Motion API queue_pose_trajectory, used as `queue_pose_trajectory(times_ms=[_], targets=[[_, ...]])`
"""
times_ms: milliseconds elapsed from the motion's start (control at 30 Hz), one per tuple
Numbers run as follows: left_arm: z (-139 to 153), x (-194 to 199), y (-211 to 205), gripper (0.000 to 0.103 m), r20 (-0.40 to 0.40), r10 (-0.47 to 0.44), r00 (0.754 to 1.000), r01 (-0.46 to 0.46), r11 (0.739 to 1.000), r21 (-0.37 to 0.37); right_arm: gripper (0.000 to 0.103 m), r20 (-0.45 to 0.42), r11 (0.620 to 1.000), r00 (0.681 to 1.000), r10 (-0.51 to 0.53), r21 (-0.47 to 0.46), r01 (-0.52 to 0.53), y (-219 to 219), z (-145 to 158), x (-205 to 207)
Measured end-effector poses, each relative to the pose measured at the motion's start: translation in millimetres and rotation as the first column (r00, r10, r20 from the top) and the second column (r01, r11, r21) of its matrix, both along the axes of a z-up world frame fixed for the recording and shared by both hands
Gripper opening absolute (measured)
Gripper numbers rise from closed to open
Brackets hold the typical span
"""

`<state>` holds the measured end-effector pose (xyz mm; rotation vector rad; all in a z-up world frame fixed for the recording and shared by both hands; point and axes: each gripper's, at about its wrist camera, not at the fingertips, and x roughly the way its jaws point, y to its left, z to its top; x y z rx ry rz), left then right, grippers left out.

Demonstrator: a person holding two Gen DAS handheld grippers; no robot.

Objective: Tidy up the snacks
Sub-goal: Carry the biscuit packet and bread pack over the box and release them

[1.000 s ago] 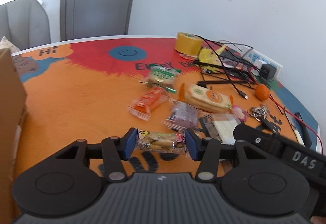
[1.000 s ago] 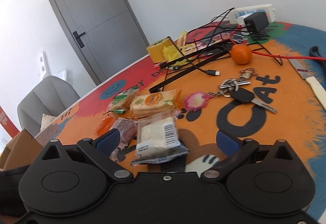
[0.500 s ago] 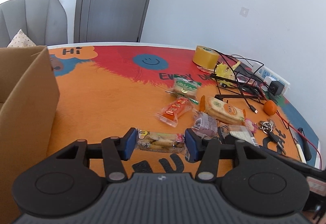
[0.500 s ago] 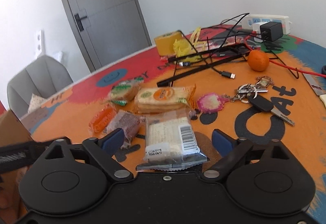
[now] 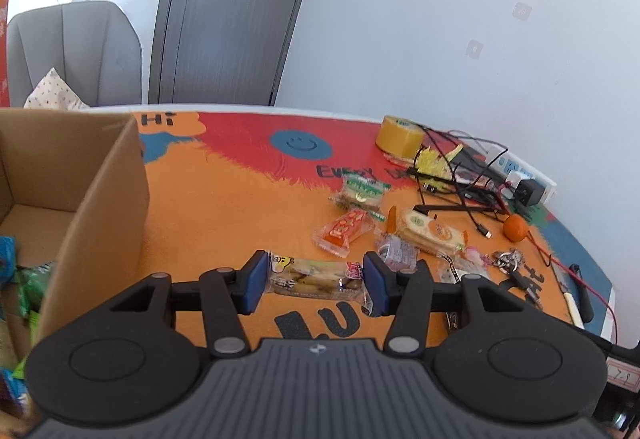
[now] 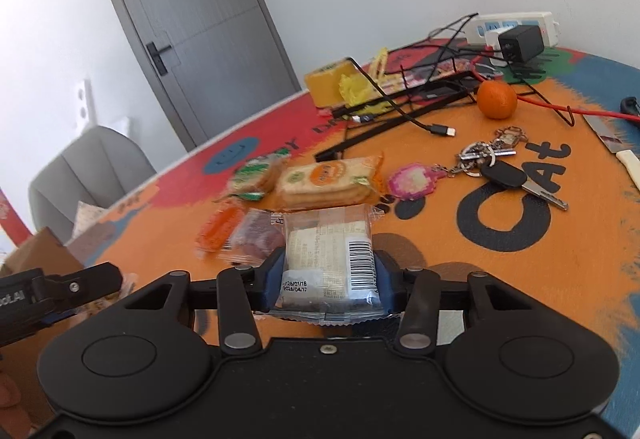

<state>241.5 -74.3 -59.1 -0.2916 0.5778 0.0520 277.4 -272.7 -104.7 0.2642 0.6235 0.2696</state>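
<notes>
The left gripper [image 5: 314, 281] is seen closed on a clear-wrapped biscuit packet [image 5: 316, 276], which is clamped end to end between the two blue pads [image 5: 256, 281] and held above the orange part of the patterned table mat [image 5: 224, 215]. To the left of this gripper an open cardboard box [image 5: 102, 199] is seen, with green and blue wrappers [image 5: 24, 279] lying inside it. Ahead of the gripper and to its right, loose snacks are spread on the mat: an orange-wrapped snack [image 5: 345, 230], a green-labelled packet [image 5: 362, 192] beyond it, a long cracker pack [image 5: 430, 232] and a small purple-wrapped snack [image 5: 398, 251] just past the right finger. Farther ahead a roll of yellow tape [image 5: 400, 135] and a tangle of black cables [image 5: 460, 175] are seen, with a tangerine [image 5: 515, 228] to the right. The right gripper [image 6: 330, 279] is seen closed on a clear packet with a barcode [image 6: 330, 259], which is pinched at its sides and stands up between the fingers. Directly ahead of it the cracker pack [image 6: 326, 179] is lying on the mat, with the purple-wrapped snack [image 6: 258, 235] and orange-wrapped snack [image 6: 220, 227] to the left. To the right and ahead a bunch of keys [image 6: 500, 167] with a pink charm is seen, and the tangerine [image 6: 497, 100] lies farther off.
</notes>
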Motion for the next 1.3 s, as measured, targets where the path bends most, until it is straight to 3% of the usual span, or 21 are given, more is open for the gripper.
queue_pose_trajectory(times_ms=[433,1300], targets=[[36.1,-39.7,26.3,0.051,0.089,0.063,0.994,-0.064,0.998,0.008,0.046,0.096,0.991,0.988,0.120,0.056,-0.125,37.4,42.1,-31.2],[65.7,-101.5,152.6,0.051,0.158,0.268,0.950,-0.268,0.963,-0.022,0.046,0.175,0.936,0.923,0.344,0.015,-0.352,169.4,79.9,-71.2]])
